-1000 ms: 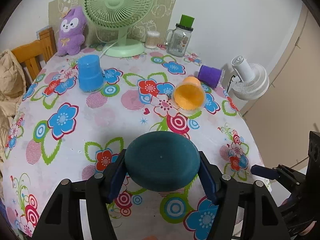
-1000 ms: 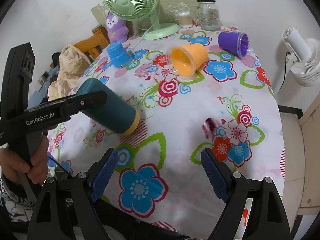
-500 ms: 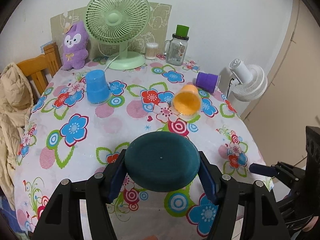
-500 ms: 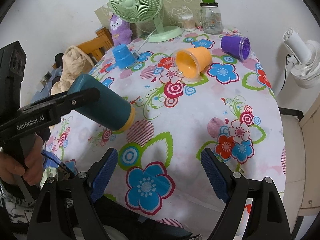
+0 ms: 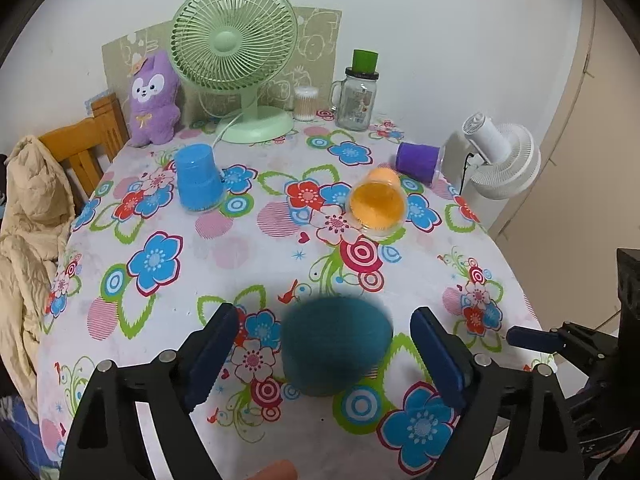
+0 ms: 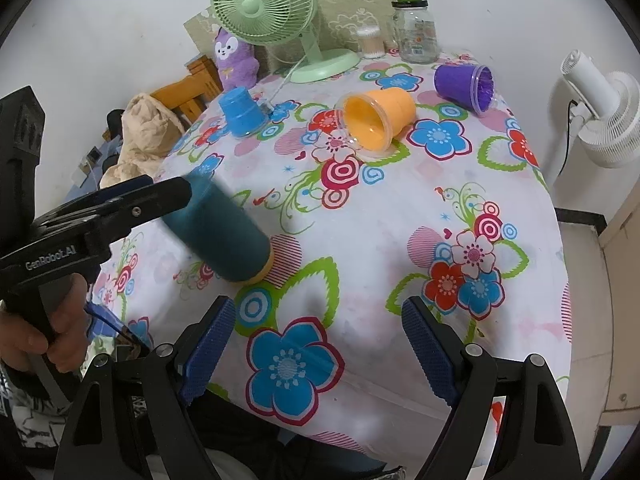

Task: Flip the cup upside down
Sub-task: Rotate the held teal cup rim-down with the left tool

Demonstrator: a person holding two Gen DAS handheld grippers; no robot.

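A dark teal cup (image 5: 335, 344) with a yellow rim sits blurred between the pads of my left gripper (image 5: 325, 354), whose jaws are now open and clear of it. In the right wrist view the teal cup (image 6: 224, 236) is tilted, base up, rim near the flowered tablecloth (image 6: 360, 216); whether it touches the cloth I cannot tell. My right gripper (image 6: 316, 352) is open and empty over the table's front edge. An orange cup (image 5: 376, 202) and a purple cup (image 5: 418, 160) lie on their sides. A blue cup (image 5: 198, 180) stands upside down.
A green fan (image 5: 236, 68), a purple plush (image 5: 154, 100), a cotton-swab jar (image 5: 306, 103) and a glass jar (image 5: 358, 94) line the back. A white fan (image 5: 500, 156) stands off the right edge. A wooden chair (image 5: 86, 140) with a beige coat is at left.
My left gripper has opened and let go of the teal cup, which now shows blurred and lower between the pads. The right gripper has hardly moved.
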